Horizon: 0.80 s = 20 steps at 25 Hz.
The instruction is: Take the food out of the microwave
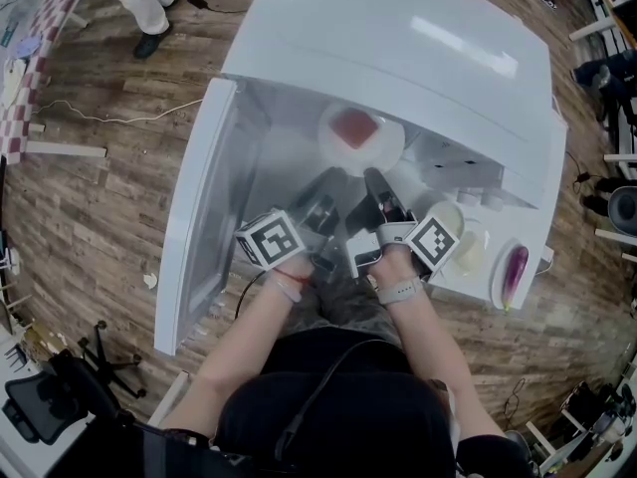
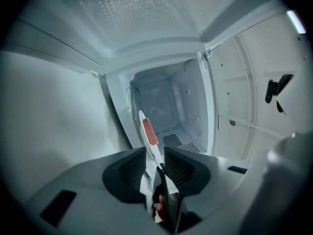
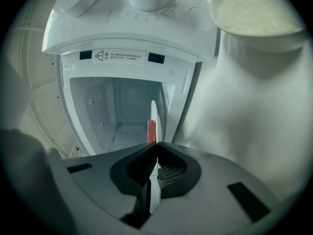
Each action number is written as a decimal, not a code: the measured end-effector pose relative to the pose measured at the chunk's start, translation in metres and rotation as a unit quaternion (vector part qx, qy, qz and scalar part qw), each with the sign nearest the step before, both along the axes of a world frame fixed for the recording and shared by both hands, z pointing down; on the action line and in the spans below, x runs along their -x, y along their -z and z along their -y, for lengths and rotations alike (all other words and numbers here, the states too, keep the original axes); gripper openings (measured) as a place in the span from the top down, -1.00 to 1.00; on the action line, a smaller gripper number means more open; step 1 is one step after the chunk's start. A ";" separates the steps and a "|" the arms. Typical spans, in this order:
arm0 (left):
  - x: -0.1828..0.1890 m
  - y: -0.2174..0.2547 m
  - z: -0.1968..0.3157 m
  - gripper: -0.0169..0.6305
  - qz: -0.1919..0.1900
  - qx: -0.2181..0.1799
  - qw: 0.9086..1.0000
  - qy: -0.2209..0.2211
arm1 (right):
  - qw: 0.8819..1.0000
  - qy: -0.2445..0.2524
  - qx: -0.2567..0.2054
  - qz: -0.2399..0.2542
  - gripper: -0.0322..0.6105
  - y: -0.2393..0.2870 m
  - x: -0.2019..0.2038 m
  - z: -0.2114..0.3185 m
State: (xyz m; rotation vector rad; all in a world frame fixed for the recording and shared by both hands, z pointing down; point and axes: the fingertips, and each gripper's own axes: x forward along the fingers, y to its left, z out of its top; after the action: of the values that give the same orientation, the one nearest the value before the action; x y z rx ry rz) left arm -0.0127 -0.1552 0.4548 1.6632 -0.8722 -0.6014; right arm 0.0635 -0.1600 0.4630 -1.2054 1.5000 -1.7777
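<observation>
We clamp the plate [image 1: 386,153] in the right gripper [image 3: 156,153]. The left gripper [image 2: 155,159] gapes around its rim, with the door [image 1: 199,227] left and the rice bowl [image 3: 254,9] and eggplant [image 1: 515,272] right.

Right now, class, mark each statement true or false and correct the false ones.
1. The white microwave has its door open. True.
2. The right tool grips the rim of the round white plate of red food. True.
3. The left tool is clamped shut on that plate. False: its jaws stand apart, the rim between them.
4. The purple aubergine lies inside the microwave. False: it lies outside, at the microwave's right.
</observation>
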 end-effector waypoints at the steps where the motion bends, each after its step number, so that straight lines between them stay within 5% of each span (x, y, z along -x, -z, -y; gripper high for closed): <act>1: -0.001 -0.001 0.000 0.60 -0.002 0.006 1.000 0.000 | 1.000 0.000 0.001 0.001 0.82 0.000 0.000 -0.001; 15: -0.005 -0.016 0.005 0.60 -0.049 0.051 0.997 0.003 | 1.000 0.012 -0.004 -0.002 0.82 0.000 0.001 -0.004; 20: -0.008 -0.011 0.005 0.82 -0.076 0.047 0.996 -0.003 | 1.000 0.019 -0.009 -0.010 0.82 -0.001 0.000 -0.004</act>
State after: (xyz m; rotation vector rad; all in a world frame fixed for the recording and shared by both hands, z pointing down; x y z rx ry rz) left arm -0.0044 -0.1603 0.4656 1.5153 -0.7738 -0.6637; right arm 0.0633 -0.1557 0.4635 -1.1983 1.5563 -1.7782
